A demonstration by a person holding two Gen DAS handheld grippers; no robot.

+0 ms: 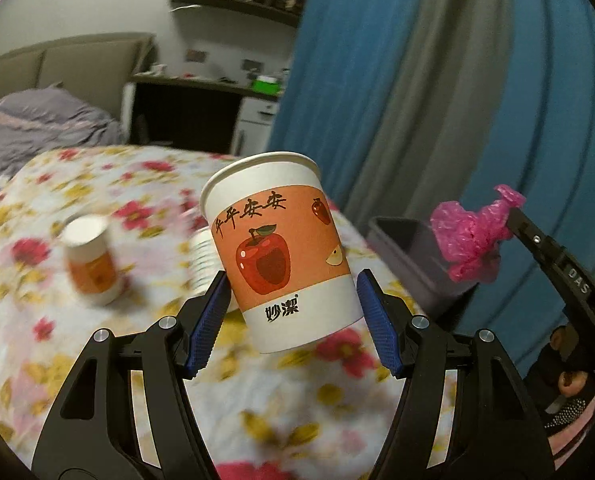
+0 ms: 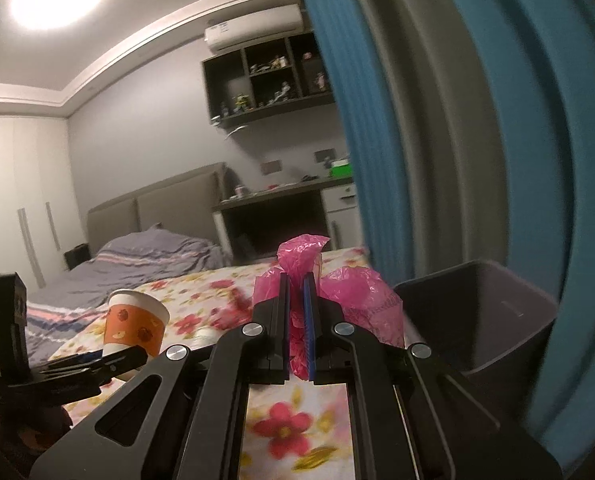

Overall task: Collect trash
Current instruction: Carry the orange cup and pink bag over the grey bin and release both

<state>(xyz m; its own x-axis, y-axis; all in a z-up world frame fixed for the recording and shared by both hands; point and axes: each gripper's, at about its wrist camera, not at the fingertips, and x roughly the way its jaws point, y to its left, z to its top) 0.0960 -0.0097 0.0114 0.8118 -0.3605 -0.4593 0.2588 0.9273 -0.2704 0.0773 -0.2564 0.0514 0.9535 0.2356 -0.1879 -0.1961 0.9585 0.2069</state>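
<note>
Bedroom: bed with grey bedding at the back, desk and wall shelf behind it, blue-and-grey curtain (image 1: 437,92) to the right. Work surface is a table under a floral tablecloth (image 1: 97,360), heavy motion blur on it.

Left gripper (image 1: 293,320): blue pads on both sides of a paper cup (image 1: 285,256), low on its wall. Cup is upright, tilted slightly, apple print, and reads as lifted clear of the cloth. Left pad touches; right pad looks just at the wall, contact not fully certain. I'd call it gripped.

Right gripper (image 2: 297,320): jaws nearly together, pinching a pink plastic bag (image 2: 317,276); film bunches above and to the right of the fingers.

Grey trash bin (image 2: 481,320) stands just right of the bag, at the table's edge, mouth open.

Still on the table: a second paper cup (image 1: 91,260), blurred, and a stack of white cups (image 1: 205,260) behind the held one; can't tell if the stack is trash.

Handling, my read:
- Cup: very light, thin wall, crushes easily. Low hold is good, since the base stiffens it. Keep squeeze light; a waxed surface could slip.
- Bag: weightless, limp, won't break. A pinch anywhere works, but the film may cling to the pads on release, so open wide over the bin.
</note>
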